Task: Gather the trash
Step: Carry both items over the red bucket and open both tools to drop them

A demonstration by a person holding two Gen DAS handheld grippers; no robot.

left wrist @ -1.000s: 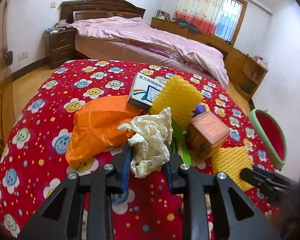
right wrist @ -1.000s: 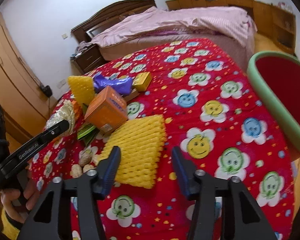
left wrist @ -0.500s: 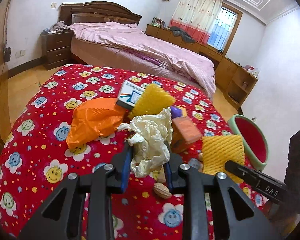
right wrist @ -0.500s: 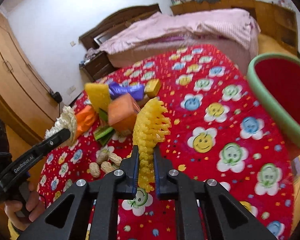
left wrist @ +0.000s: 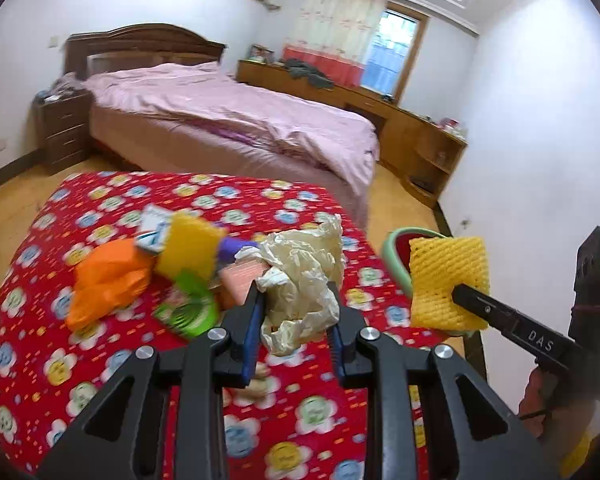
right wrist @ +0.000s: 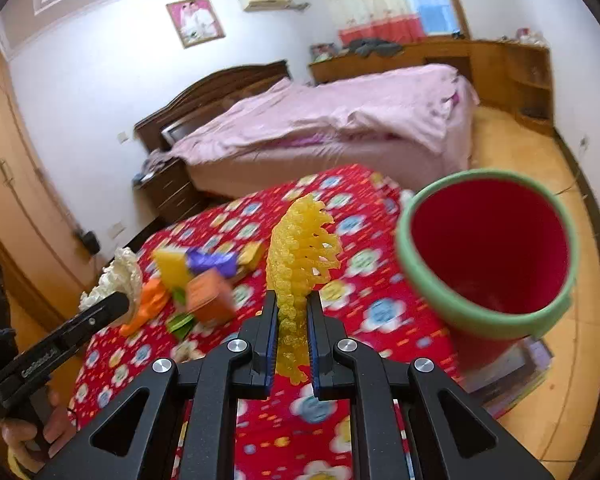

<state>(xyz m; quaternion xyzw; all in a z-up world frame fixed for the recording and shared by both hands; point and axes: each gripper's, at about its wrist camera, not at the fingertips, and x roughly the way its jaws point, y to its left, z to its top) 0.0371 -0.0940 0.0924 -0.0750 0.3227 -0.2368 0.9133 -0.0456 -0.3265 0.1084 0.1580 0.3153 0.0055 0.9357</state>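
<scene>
My left gripper (left wrist: 296,312) is shut on a crumpled cream plastic bag (left wrist: 304,280) and holds it above the red table. My right gripper (right wrist: 292,320) is shut on a yellow foam net sleeve (right wrist: 300,256), lifted off the table; the sleeve also shows in the left wrist view (left wrist: 448,280). The red bin with a green rim (right wrist: 488,248) stands just right of the table, its mouth open, to the right of the sleeve. The left gripper with the bag shows at the left of the right wrist view (right wrist: 116,280).
On the red smiley tablecloth (left wrist: 100,352) lie an orange bag (left wrist: 108,276), another yellow foam sleeve (left wrist: 188,248), a white box (left wrist: 154,232), a purple wrapper (left wrist: 232,248), an orange carton (right wrist: 208,296) and a green wrapper (left wrist: 188,312). A bed (left wrist: 228,120) stands behind.
Both grippers have risen higher above the table with their items. The right gripper, open a second ago, shut on the foam sleeve and moved toward the bin.
</scene>
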